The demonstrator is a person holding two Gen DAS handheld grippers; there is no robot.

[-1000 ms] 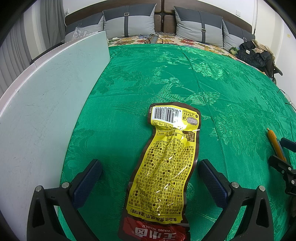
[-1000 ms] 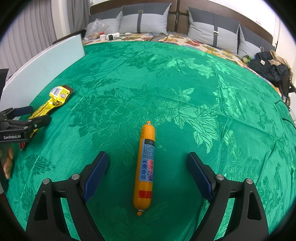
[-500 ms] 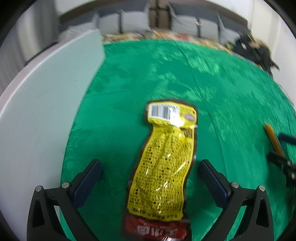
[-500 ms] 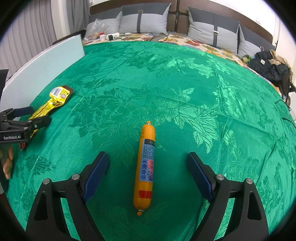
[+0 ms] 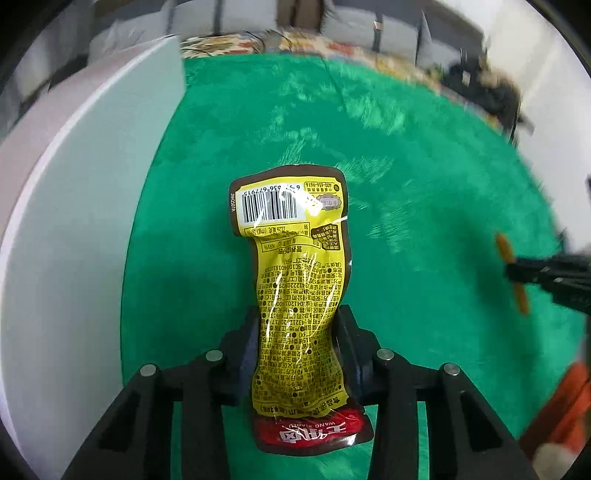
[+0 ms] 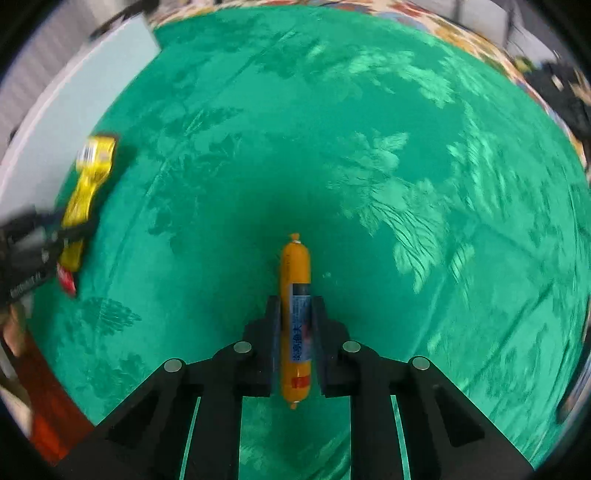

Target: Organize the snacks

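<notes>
Only left wrist view shows yellow packet (image 5: 299, 295)'s barcode.

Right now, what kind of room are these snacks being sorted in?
Most likely a bedroom: the green patterned bedspread covers a wide bed, grey pillows line a headboard at its far end, blurred, and dark clothes lie piled at its corner.

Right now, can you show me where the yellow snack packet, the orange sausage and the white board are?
yellow snack packet (image 5: 295, 295), left wrist view, printed middle.
orange sausage (image 6: 294, 266), right wrist view, bare top half.
white board (image 5: 74, 229), left wrist view, flat face.
</notes>
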